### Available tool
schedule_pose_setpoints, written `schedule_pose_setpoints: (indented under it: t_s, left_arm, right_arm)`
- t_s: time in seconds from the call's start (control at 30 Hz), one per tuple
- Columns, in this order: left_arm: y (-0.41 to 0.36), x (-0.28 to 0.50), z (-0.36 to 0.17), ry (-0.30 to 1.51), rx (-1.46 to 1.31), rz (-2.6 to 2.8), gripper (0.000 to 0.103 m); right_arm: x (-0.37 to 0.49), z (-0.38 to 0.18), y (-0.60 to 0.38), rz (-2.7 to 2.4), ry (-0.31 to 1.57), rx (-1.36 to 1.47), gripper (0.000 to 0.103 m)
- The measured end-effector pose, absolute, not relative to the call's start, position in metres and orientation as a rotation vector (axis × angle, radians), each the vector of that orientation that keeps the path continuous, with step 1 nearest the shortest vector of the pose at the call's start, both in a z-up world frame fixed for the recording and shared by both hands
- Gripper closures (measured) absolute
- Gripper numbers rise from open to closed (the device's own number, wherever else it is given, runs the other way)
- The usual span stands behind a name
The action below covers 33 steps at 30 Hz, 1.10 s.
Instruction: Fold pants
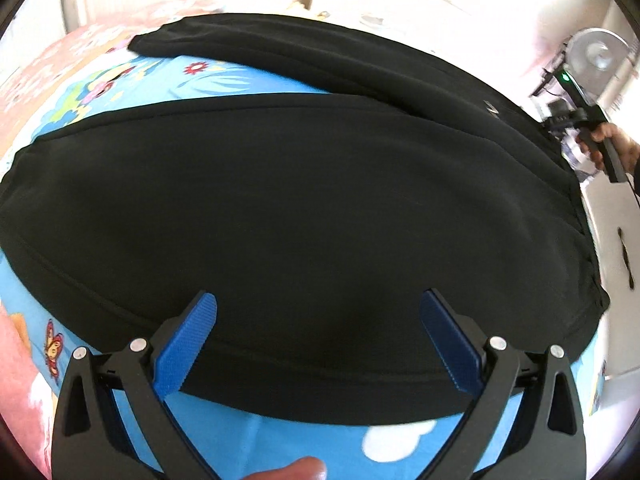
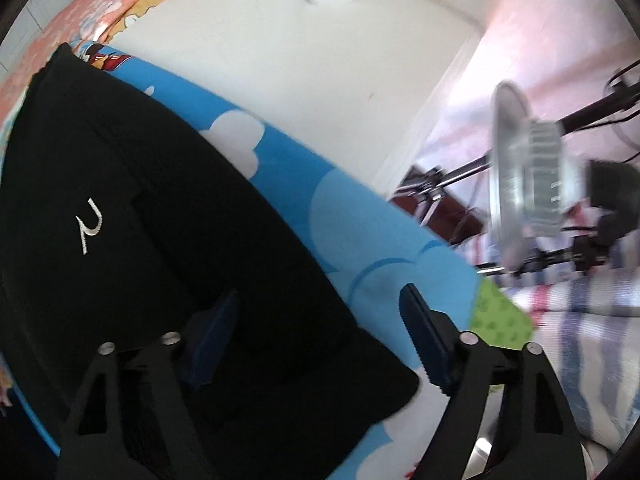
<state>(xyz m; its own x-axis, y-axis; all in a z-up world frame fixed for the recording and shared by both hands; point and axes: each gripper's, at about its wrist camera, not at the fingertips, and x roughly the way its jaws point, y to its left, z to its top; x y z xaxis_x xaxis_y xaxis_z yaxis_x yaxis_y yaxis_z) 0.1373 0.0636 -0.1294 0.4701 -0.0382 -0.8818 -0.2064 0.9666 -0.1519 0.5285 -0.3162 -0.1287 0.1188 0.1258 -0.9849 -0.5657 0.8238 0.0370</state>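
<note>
Black pants (image 1: 300, 200) lie spread on a blue cartoon sheet (image 1: 240, 76), one leg near me and the other stretching away to the far left. My left gripper (image 1: 319, 296) hovers open over the near leg's lower edge, blue pads wide apart and nothing between them. In the right wrist view the pants (image 2: 160, 220) show a small white logo (image 2: 89, 226). My right gripper (image 2: 319, 292) points down over the pants' corner, its left finger above black cloth and its right finger above the sheet (image 2: 360, 216). Its pads stand apart and press on nothing.
A hand (image 1: 608, 136) holds the right gripper's handle at the bed's far right. A silver fan on a dark stand (image 2: 520, 184) stands beside the bed. Pale floor (image 2: 300, 60) lies beyond the sheet's edge. Pink bedding (image 1: 52, 60) borders the sheet at left.
</note>
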Motion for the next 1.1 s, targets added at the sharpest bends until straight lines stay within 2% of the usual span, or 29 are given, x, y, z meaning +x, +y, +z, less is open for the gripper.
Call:
schedule_pose_setpoints:
  t_s: [0.03, 0.07, 0.1, 0.13, 0.27, 0.43, 0.6, 0.67, 0.7, 0.73, 0.83, 1.0, 1.07, 1.1]
  left_arm:
    - [0.067, 0.139, -0.13, 1.082, -0.254, 0.113, 0.002]
    - [0.07, 0.142, -0.13, 1.084, -0.254, 0.122, 0.002]
    - [0.072, 0.145, -0.128, 1.082, -0.253, 0.127, 0.002]
    - [0.074, 0.151, -0.125, 1.073, -0.251, 0.13, 0.002]
    - [0.08, 0.178, -0.105, 1.008, -0.254, 0.106, 0.002]
    - [0.075, 0.221, -0.066, 0.922, -0.36, -0.05, 0.002]
    - [0.06, 0.274, -0.058, 0.944, -0.671, -0.38, 0.004]
    - [0.05, 0.294, -0.072, 0.986, -0.767, -0.467, 0.019]
    - [0.047, 0.301, -0.08, 1.009, -0.799, -0.485, 0.03]
    - [0.043, 0.31, -0.093, 1.051, -0.863, -0.514, 0.036]
    - [0.026, 0.318, -0.13, 1.189, -0.986, -0.535, 0.043]
    - [-0.008, 0.314, -0.155, 1.255, -1.077, -0.585, 0.046]
    - [-0.027, 0.316, -0.159, 1.286, -1.099, -0.615, 0.062]
    - [-0.036, 0.319, -0.156, 1.286, -1.079, -0.637, 0.08]
  right_arm:
    - [0.528, -0.126, -0.315, 0.567, 1.374, -0.362, 0.062]
    - [0.524, -0.122, -0.313, 0.596, 1.362, -0.36, 0.069]
    - [0.519, -0.117, -0.31, 0.605, 1.337, -0.375, 0.088]
    - [0.512, -0.109, -0.306, 0.603, 1.299, -0.387, 0.098]
    - [0.471, -0.056, -0.304, 0.553, 1.077, -0.359, 0.098]
    - [0.345, 0.002, -0.288, 0.548, 0.808, -0.388, 0.098]
    - [0.222, -0.003, -0.266, 0.563, 0.747, -0.367, 0.098]
    - [0.202, -0.016, -0.263, 0.563, 0.774, -0.326, 0.098]
    - [0.197, -0.023, -0.263, 0.567, 0.79, -0.304, 0.098]
    - [0.196, -0.03, -0.265, 0.569, 0.801, -0.286, 0.098]
    - [0.185, -0.044, -0.266, 0.558, 0.815, -0.239, 0.098]
    - [0.173, -0.051, -0.264, 0.551, 0.811, -0.19, 0.098]
    - [0.171, -0.055, -0.263, 0.539, 0.824, -0.177, 0.098]
    - [0.172, -0.057, -0.266, 0.52, 0.848, -0.148, 0.096]
